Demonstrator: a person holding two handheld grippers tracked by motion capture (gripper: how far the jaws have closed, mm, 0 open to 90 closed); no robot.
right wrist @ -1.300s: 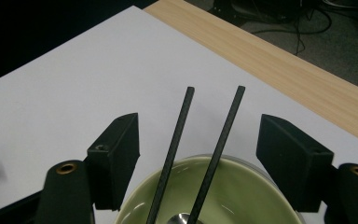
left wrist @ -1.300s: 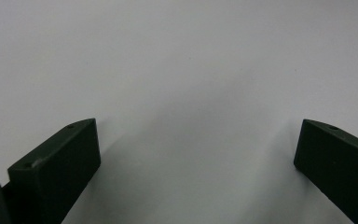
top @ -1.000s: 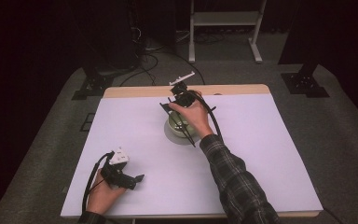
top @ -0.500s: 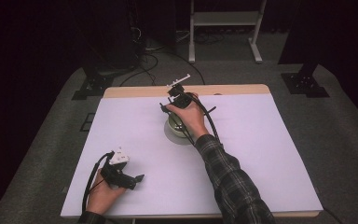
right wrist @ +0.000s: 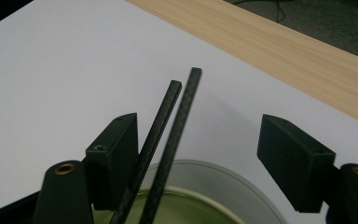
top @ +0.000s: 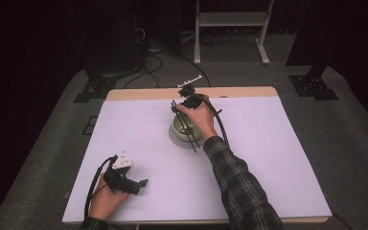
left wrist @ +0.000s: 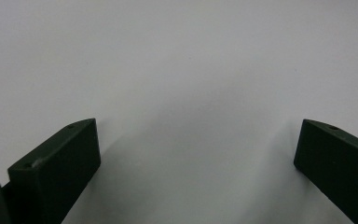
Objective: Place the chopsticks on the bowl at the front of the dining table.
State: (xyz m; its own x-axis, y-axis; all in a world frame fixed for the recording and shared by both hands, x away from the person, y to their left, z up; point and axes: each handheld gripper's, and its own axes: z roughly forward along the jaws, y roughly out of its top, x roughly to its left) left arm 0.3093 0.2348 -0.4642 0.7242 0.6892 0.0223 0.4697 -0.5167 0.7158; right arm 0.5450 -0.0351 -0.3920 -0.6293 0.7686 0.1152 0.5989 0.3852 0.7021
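Right claw point(right wrist: 196, 140) hovers over the bowl point(top: 186, 128) mid-counter point(top: 278, 158), jaws wide, a pair of black chopsticks point(right wrist: 168, 140) lying across the rim between them (pads not pressing). Left claw point(left wrist: 196, 154) rests near the front-left edge, jaws wide, nothing between.

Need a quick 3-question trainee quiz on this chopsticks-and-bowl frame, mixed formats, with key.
1. True or false: the right tool is clamped on the chopsticks.
2. The chopsticks lie across what? A) a bowl B) a plate C) a cup
3. What is between the jaws of the left tool?

Key:
1. False: its jaws stand open, with the chopsticks between them near one jaw.
2. A: the pale green bowl on the white table cover.
3. Nothing, just bare table cover.
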